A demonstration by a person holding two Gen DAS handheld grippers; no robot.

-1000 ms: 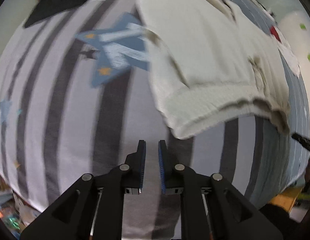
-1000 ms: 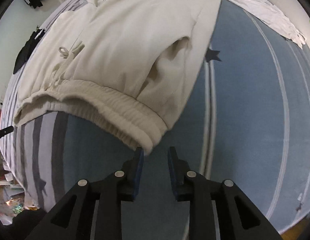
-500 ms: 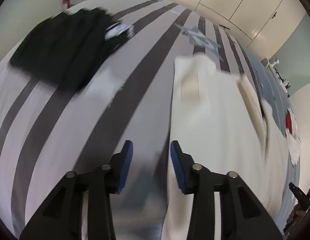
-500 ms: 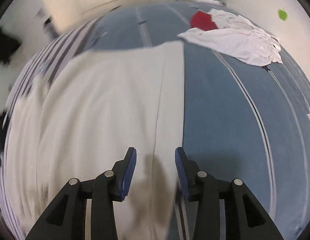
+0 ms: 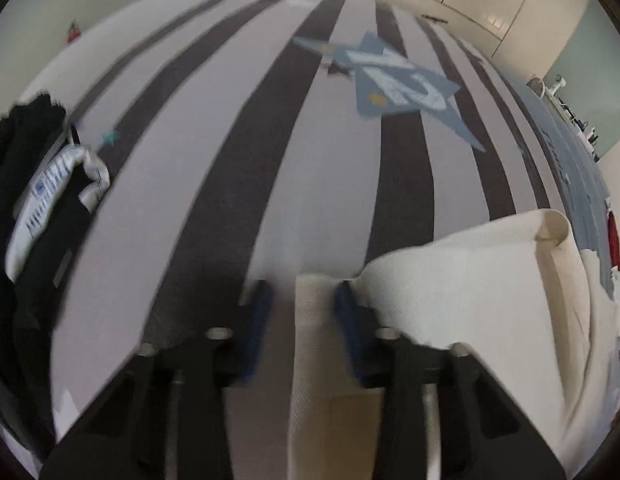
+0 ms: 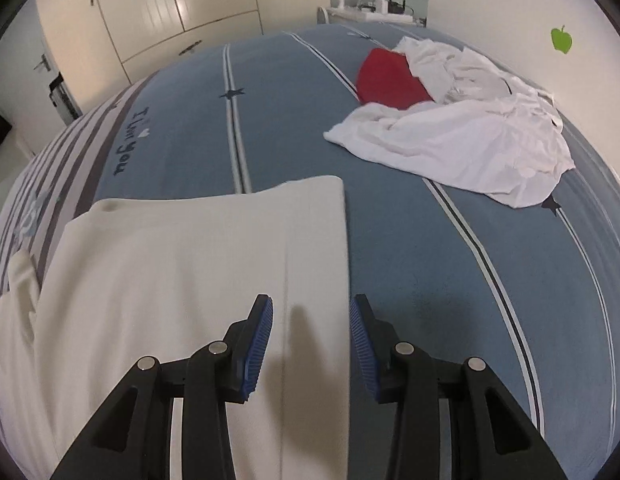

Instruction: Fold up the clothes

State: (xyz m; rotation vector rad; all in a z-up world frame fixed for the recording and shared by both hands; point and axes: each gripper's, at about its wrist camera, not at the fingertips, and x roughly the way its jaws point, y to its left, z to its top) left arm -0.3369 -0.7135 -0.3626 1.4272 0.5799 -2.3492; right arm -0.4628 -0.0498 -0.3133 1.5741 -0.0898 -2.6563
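Cream trousers (image 6: 182,272) flat on bed (image 6: 410,264) for fold. L gripper (image 5: 300,300) closing on leg hem; R gripper (image 6: 310,316) spread astride side edge, no grip yet.

The cream trousers (image 6: 182,280) are lying flat on the bed, filling the lower left of my right wrist view. The fabric is a plain off-white knit. A straight seam is running up the middle of the panel. The right edge is lying straight, and the far edge is ending in a squared corner near the centre of the frame. In my left wrist view, the same cream trousers (image 5: 470,288) are occupying the lower right, with one narrow strip extending toward the bottom centre and a corner curling upward at the right.
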